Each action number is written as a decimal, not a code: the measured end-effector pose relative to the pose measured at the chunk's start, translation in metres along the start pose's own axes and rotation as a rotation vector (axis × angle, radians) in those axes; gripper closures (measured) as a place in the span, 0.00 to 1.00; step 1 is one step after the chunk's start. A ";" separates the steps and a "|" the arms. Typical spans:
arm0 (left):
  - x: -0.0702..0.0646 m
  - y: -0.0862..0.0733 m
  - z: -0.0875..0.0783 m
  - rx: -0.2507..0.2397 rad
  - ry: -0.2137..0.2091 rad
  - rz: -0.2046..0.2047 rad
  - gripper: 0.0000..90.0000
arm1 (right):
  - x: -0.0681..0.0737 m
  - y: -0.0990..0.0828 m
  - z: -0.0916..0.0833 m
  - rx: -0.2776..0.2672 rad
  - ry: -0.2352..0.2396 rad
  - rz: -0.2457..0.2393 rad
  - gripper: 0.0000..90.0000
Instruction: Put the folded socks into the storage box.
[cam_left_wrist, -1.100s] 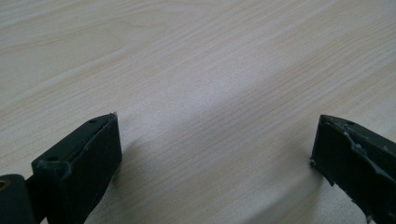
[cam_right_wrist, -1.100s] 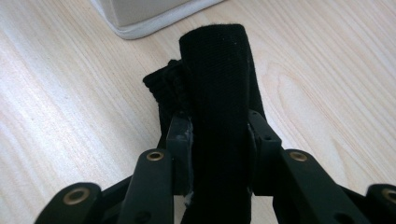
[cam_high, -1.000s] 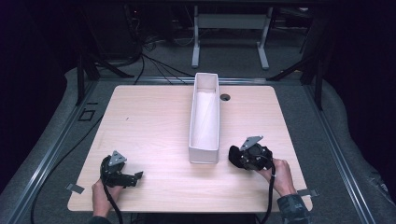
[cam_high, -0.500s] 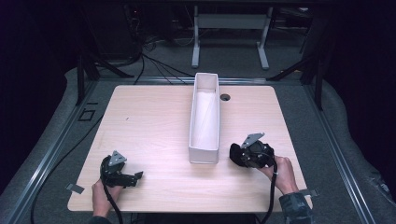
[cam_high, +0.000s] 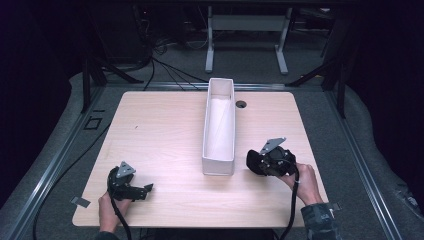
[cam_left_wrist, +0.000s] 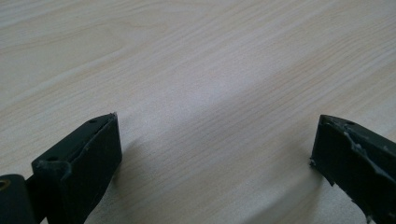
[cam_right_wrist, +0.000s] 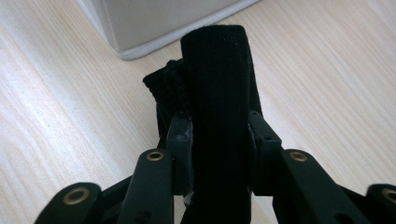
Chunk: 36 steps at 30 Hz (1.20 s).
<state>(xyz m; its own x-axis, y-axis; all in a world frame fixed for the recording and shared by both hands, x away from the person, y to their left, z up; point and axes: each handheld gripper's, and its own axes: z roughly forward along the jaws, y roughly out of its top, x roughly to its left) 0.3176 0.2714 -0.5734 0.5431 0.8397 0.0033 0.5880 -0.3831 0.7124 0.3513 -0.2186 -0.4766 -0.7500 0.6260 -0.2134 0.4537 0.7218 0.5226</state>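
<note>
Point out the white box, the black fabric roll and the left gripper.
white box (cam_high: 218, 166), high view, on its near end wall.
black fabric roll (cam_right_wrist: 218, 93), right gripper view, on its upper face between the jaws.
left gripper (cam_high: 148, 188), high view, midway between its open fingertips.

White box mid-table, bare wood either side

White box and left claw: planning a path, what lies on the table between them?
Nothing: in the high view, bare wooden table separates the left claw from the white box.
</note>
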 end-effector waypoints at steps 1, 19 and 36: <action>0.000 0.000 0.000 0.000 0.000 0.000 0.02 | 0.000 0.000 0.000 0.000 0.000 0.000 0.75; 0.000 0.000 0.000 0.000 0.000 0.000 0.02 | -0.007 0.013 -0.015 -0.014 -0.028 -0.012 0.75; 0.000 0.000 0.000 0.000 0.000 0.000 0.02 | -0.014 0.022 -0.031 -0.016 -0.050 -0.016 0.75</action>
<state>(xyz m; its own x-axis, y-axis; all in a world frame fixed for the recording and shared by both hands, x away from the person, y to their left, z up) 0.3177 0.2714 -0.5734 0.5433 0.8395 0.0029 0.5879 -0.3830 0.7125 0.3568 -0.2204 -0.4369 -0.7320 0.6286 -0.2629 0.4338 0.7275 0.5315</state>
